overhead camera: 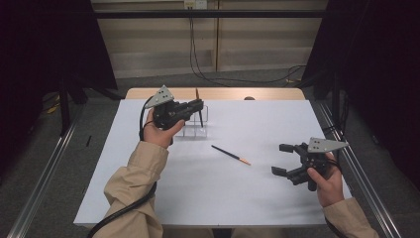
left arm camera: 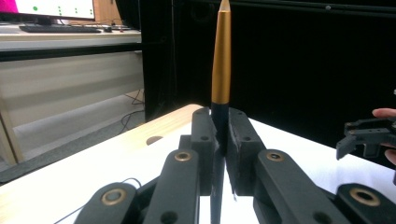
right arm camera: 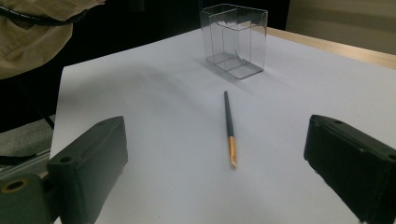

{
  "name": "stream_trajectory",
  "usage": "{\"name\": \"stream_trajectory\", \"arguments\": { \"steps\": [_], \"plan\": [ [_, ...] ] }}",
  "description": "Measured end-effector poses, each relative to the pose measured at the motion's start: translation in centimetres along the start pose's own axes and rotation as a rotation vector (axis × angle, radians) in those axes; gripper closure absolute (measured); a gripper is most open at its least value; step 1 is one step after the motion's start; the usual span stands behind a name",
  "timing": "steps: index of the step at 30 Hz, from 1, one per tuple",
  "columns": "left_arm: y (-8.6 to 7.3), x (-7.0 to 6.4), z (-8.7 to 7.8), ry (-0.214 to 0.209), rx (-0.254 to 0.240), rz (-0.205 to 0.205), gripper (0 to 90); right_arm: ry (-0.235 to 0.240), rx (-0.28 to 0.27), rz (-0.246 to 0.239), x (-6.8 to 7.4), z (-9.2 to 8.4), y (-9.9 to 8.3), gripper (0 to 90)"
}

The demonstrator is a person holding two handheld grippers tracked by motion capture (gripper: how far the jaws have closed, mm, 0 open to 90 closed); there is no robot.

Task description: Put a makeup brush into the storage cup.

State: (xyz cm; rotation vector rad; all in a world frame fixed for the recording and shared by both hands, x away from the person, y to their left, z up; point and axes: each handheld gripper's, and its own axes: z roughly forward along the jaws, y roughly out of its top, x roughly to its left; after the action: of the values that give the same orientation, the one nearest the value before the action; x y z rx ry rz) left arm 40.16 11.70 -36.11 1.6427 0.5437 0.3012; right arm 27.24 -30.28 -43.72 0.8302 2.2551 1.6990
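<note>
Overhead first: my left gripper (overhead camera: 197, 105) is raised over the far left of the white sheet (overhead camera: 223, 198), its jaws pinched tight on a dark brush with a gold ferrule (overhead camera: 198, 110) that stands nearly upright. Just under and beyond those jaws sits a clear plastic holder (overhead camera: 196, 126), and the brush's lower end reaches down at it; I cannot tell whether the tip is inside a compartment. My right gripper (overhead camera: 283, 159) hovers near the right edge of the sheet, jaws spread wide with nothing between them. A second brush (overhead camera: 231, 154) lies flat on the sheet, well to the left of my right gripper and nearer me than the holder.

Left gripper view: my two black jaws meet closely around the brush's dark handle (left arm camera: 219, 126), and its gold ferrule rises straight up from them. Off to the right, farther away, I see my other gripper (left arm camera: 369, 135) with a fingertip beside it.

Right gripper view: my jaws stand far apart at the bottom corners. Ahead between them lies the loose brush, bristle end toward me, handle pointing away to the clear holder (right arm camera: 235, 39), which stands upright, its compartments looking empty.
</note>
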Motion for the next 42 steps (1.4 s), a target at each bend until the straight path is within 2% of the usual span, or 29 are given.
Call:
{"name": "stream_trajectory", "arguments": {
  "steps": [12,25,42],
  "plan": [
    [0.6,0.6,0.8,0.035,0.003,0.024,82.9,0.008,0.003,-0.004,0.0,0.1,0.0,5.7],
    [-0.1,1.8,1.7,0.080,0.013,0.018,82.9,0.013,0.006,-0.012,0.1,0.1,0.0,5.7],
    [-0.8,2.5,2.8,0.129,0.012,0.016,82.9,0.023,0.009,-0.016,0.1,0.2,0.0,5.7]
  ]
}}
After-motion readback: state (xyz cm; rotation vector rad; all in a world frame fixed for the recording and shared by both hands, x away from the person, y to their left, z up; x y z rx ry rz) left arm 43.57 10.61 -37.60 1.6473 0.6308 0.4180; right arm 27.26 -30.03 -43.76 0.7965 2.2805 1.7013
